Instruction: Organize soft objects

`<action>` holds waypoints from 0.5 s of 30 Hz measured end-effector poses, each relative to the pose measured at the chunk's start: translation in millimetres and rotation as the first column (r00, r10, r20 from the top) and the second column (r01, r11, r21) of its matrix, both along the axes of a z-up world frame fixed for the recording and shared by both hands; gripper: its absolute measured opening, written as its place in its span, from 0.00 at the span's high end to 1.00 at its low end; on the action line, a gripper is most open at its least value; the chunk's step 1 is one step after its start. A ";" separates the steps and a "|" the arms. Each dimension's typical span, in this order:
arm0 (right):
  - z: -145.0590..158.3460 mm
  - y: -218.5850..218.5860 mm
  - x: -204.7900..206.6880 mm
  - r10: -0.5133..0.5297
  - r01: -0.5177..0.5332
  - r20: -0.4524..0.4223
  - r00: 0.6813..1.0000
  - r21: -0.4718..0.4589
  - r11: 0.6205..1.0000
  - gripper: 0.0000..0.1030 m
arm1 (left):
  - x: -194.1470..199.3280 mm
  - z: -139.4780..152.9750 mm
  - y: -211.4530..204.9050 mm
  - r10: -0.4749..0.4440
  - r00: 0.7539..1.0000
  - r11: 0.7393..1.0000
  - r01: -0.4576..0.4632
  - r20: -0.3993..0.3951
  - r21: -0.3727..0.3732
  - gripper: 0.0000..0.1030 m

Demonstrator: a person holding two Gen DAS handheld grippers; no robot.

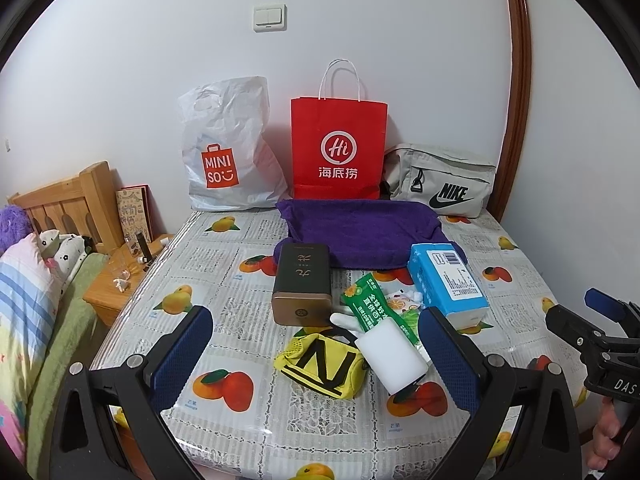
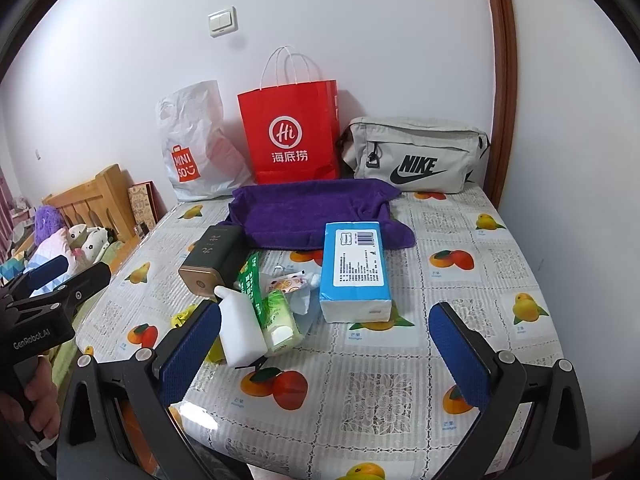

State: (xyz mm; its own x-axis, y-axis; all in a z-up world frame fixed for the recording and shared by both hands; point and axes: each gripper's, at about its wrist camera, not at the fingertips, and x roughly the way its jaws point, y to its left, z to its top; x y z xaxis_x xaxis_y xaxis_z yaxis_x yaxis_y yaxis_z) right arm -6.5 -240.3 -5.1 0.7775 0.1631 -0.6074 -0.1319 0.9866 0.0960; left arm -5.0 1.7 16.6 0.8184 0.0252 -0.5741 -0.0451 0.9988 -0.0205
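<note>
On the table [image 1: 248, 240], a purple towel [image 1: 360, 236] lies before a red bag [image 1: 338, 148], with a blue tissue pack [image 1: 448, 284], white sponge [image 1: 390, 360] and yellow pouch [image 1: 320, 364] nearer. Both tools hover above the near edge, left tool [image 1: 316, 352] and right tool [image 2: 324, 352] spread wide, gripping nothing.

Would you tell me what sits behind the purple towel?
Behind the purple towel, against the wall: a Miniso bag, red paper bag and Nike bag. The towel covers their bases; their contents are hidden.
</note>
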 end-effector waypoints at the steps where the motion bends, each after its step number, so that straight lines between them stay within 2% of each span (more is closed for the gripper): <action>1: 0.4 0.0 -0.1 0.000 0.000 0.001 1.000 -0.001 1.000 0.01 | -0.3 -0.2 0.1 -0.002 1.000 1.000 0.002 0.000 0.000 0.00; 15: -0.3 1.4 -0.4 0.003 -0.003 0.002 1.000 0.001 1.000 0.01 | -0.9 0.7 3.2 0.001 1.000 1.000 -0.001 0.002 0.002 0.00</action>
